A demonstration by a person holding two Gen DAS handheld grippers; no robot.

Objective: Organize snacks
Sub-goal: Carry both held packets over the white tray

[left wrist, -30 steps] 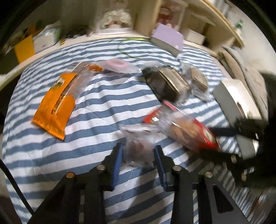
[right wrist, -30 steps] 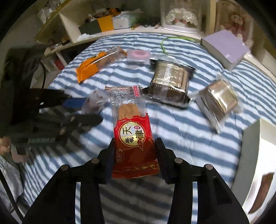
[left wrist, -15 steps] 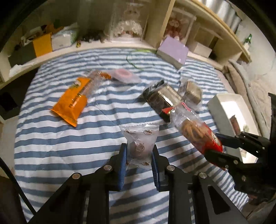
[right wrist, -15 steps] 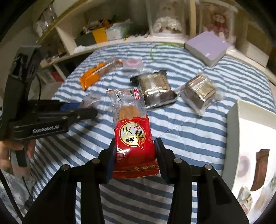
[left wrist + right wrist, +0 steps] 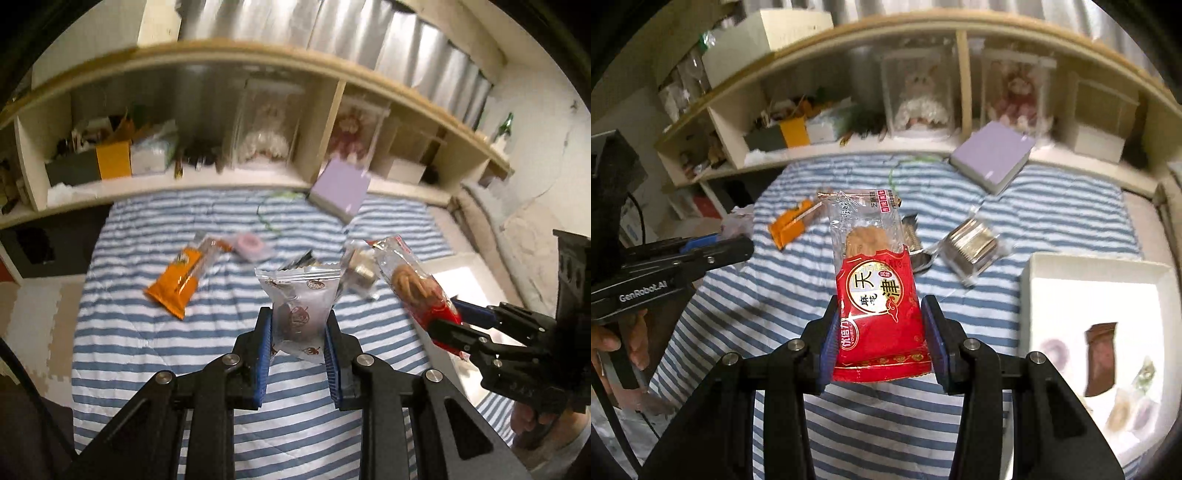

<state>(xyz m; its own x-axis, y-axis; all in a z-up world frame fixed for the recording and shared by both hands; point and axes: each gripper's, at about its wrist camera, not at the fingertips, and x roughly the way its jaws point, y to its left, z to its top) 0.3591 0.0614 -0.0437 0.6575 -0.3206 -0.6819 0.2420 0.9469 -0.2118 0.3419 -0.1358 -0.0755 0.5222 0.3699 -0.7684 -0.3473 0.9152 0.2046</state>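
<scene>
My left gripper (image 5: 298,341) is shut on a small clear wrapped pastry (image 5: 300,302) and holds it above the striped bed. My right gripper (image 5: 881,341) is shut on a red packet with a clear top (image 5: 877,291), also lifted; that packet shows in the left wrist view (image 5: 417,295) too. An orange snack packet (image 5: 179,282), a pink round snack (image 5: 248,243), a dark tray of biscuits (image 5: 911,242) and a clear biscuit pack (image 5: 973,247) lie on the bed. A white box (image 5: 1030,291) at the right holds several snacks.
The blue-and-white striped bed (image 5: 155,339) fills the middle. A purple box (image 5: 993,155) and a green cord (image 5: 267,216) lie at its far end. A cluttered wooden shelf (image 5: 166,177) runs behind the bed.
Both grippers have risen higher above the bed with their snacks still held. The views now tilt up toward the shelf, and the white box has come closer on the right.
</scene>
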